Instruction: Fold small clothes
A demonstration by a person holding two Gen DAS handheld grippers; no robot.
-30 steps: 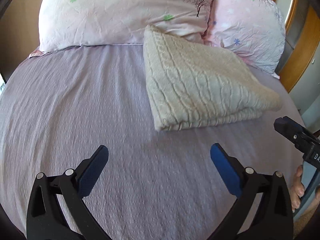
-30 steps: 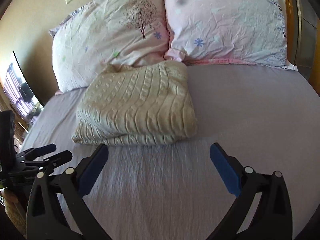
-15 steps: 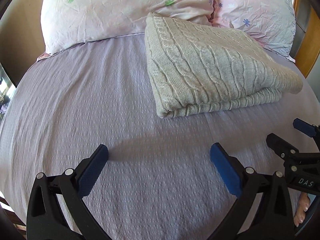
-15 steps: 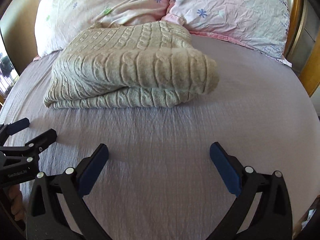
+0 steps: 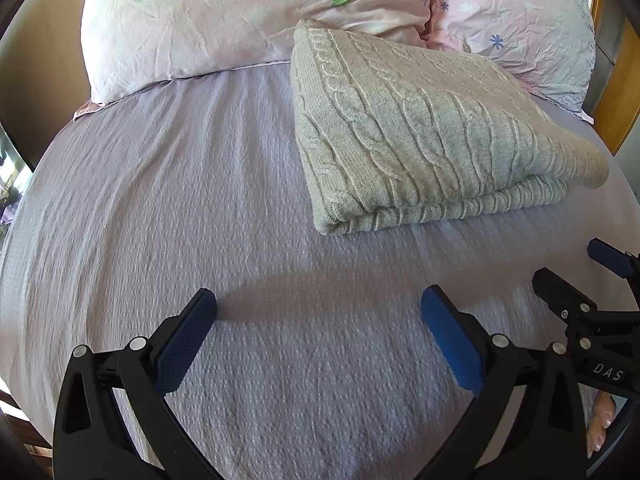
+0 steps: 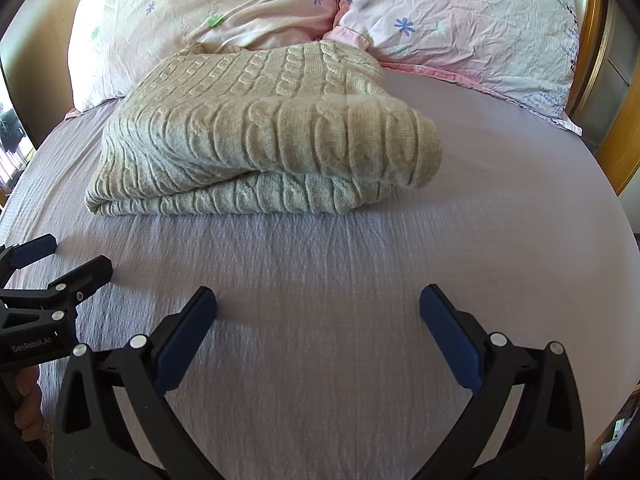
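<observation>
Right wrist view: the sweater [image 6: 264, 136] lies in the upper middle of the frame, already folded into a thick pile with a rounded fold toward the camera.
Left wrist view: the same sweater [image 5: 424, 136] is in the upper right of the frame, its far edge touching the pillows [image 5: 256, 20].
Task progress: the folding looks finished or almost finished; I see no loose sleeve or hem sticking out. The top layer hangs a little over the lower one at the right end, so perhaps a small tidying is left. I see no other clothes.
Left hand-held gripper [image 5: 318, 336]: fingers spread wide, holding nothing, above the bare sheet near the lower edge of the frame, apart from the sweater.
Right hand-held gripper [image 6: 318, 336]: also spread wide and holding nothing, above the sheet, apart from the sweater.
Surface: a bed with a pale purple sheet [image 6: 360, 280], lightly textured and a bit wrinkled.
Room: two pink flowered pillows at the top of the frame, a wooden headboard [image 6: 592, 40] at the upper right, a beige wall at the upper left.
</observation>
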